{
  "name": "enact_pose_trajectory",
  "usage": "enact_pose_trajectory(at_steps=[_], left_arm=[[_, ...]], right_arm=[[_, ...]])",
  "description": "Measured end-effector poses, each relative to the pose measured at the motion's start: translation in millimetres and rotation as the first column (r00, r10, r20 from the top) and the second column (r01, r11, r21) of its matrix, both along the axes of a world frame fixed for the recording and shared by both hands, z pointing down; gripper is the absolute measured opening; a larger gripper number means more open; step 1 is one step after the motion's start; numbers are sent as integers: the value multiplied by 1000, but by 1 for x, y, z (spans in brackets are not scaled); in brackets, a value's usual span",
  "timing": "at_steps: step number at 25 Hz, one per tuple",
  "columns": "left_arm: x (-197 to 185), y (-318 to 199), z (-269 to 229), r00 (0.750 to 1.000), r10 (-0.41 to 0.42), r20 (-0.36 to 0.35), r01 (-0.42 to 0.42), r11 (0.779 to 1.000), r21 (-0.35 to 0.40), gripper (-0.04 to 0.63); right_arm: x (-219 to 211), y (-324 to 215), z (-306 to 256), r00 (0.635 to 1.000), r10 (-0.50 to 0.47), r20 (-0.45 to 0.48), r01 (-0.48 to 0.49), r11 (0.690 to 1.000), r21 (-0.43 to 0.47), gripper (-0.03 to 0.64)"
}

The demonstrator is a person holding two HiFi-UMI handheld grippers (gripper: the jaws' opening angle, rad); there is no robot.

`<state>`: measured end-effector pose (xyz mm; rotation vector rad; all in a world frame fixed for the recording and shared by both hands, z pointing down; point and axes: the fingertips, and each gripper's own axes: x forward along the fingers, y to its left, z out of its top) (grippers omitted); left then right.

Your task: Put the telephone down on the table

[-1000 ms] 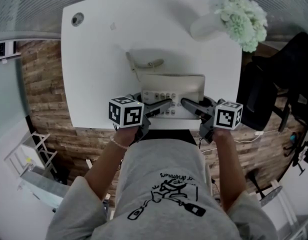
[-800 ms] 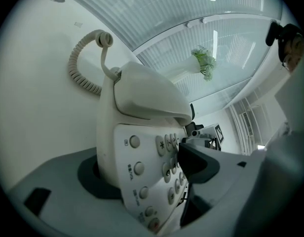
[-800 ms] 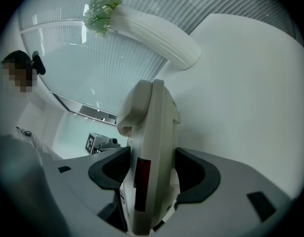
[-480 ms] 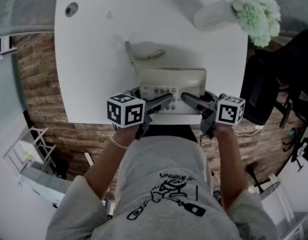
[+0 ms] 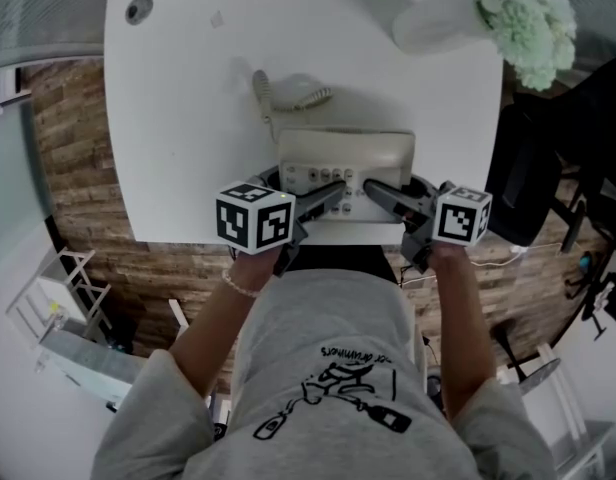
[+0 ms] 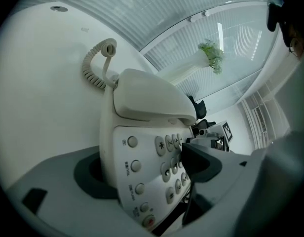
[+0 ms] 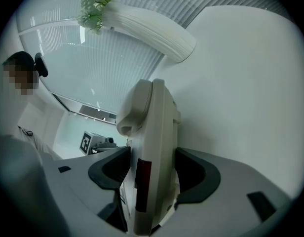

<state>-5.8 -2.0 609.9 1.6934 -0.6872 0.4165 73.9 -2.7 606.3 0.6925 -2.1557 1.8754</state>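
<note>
L gripper [image 5: 328,200] has its jaws apart, and they've just been opening wider. The telephone [image 5: 346,158] stands btwn them: one jaw under its left side, other pad just over the keypad, not pressing. R gripper [image 5: 380,196] is clamped on the telephone's right side, pads against top and underside, seen edge-on in the right gripper view. Both come in over the desk's near edge, angled inward, w/ marker cubes and hands out past that edge.

Telephone is a cream desk set, handset [image 6: 149,95] seated in the cradle at its far end, keypad toward the person. It sits close to the near edge of the desk [image 5: 188,118], a bit right of middle. Its far end meets the desktop; w/ jaws under both sides, can't tell if the near end is fully down. Coiled cord [image 5: 288,96] leaves the telephone's far left corner and curls on the desktop just beyond.

Room: broad white desktop runs left of the telephone out to the left edge, and more lies beyond the cord toward the far edge. Cable hole [image 5: 139,9] sits at the far left corner, well apart. White vase [image 5: 438,20] w/ pale green flowers [image 5: 523,23] is at the far right corner, also well apart. Right of the telephone there's a narrower strip before the right edge, and a black chair [image 5: 533,168] stands just beside that edge. Brick-pattern floor [image 5: 88,168] shows off the left and near edges.
</note>
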Motion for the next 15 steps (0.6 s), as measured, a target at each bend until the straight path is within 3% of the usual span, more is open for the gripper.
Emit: enact_pose_trajectory(at_steps=[15], left_arm=[[-7, 1, 4, 997, -17, 82, 18, 1000, -10, 407]], right_arm=[[-1, 1, 4, 1000, 12, 5, -12, 1000, -7, 296]])
